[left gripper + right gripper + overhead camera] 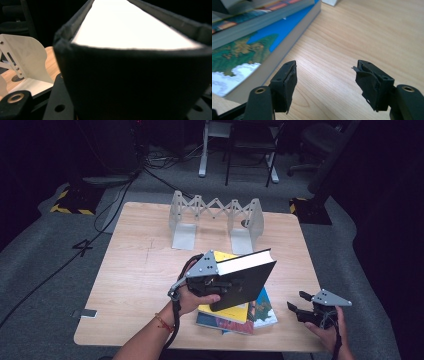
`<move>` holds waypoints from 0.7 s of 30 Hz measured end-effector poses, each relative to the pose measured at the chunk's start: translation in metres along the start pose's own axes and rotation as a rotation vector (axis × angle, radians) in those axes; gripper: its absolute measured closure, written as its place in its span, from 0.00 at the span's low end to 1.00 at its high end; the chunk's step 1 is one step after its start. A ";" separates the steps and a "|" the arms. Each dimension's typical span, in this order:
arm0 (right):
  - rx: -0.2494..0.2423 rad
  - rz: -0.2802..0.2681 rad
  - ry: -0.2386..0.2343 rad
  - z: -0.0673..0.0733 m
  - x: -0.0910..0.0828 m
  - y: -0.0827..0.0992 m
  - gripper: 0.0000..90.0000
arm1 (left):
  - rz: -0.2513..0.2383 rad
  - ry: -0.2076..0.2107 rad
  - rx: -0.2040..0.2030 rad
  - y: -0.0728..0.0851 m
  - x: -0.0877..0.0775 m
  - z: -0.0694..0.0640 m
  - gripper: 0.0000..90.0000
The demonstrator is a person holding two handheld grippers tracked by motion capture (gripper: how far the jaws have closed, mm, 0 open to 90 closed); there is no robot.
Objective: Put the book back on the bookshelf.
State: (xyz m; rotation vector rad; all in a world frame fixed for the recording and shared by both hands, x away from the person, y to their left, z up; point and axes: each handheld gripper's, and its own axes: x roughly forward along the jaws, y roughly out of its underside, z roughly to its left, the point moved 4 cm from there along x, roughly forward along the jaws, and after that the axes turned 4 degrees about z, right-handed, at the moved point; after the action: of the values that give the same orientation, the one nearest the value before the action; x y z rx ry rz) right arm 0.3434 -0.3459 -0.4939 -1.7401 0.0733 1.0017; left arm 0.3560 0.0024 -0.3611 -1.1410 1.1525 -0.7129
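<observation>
My left gripper [226, 288] is shut on a black hardback book [248, 276] with white page edges and holds it tilted above a stack of books [235, 316]. In the left gripper view the black book's spine [130, 82] sits close between the jaws. The stack has a yellow book on top and a blue and green cover [249, 47] lower down. My right gripper [296, 301] hovers low over the table to the right of the stack. It stands open [325, 80] with bare wood between its pads.
A white expandable book rack [215, 217] with two upright ends stands at the back of the wooden table [140, 270]; one end [27, 60] shows in the left gripper view. Chairs and cables lie on the floor beyond the table.
</observation>
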 end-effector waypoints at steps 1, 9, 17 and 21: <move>0.008 0.007 0.003 -0.001 0.001 0.002 0.38 | 0.004 -0.005 0.000 -0.001 0.000 0.001 0.59; -0.007 0.044 -0.002 0.001 0.011 0.005 0.37 | -0.011 -0.113 0.002 -0.018 -0.017 0.022 0.59; -0.018 0.064 -0.006 0.005 0.016 0.006 0.37 | -0.009 -0.236 -0.014 -0.023 -0.041 0.049 0.59; -0.026 0.066 -0.006 0.006 0.017 0.006 0.37 | -0.012 -0.295 -0.029 -0.021 -0.051 0.062 0.59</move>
State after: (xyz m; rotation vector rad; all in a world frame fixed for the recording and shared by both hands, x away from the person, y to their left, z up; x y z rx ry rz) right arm 0.3481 -0.3367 -0.5104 -1.7677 0.1153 1.0606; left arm 0.4014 0.0612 -0.3245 -1.2329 0.9095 -0.5173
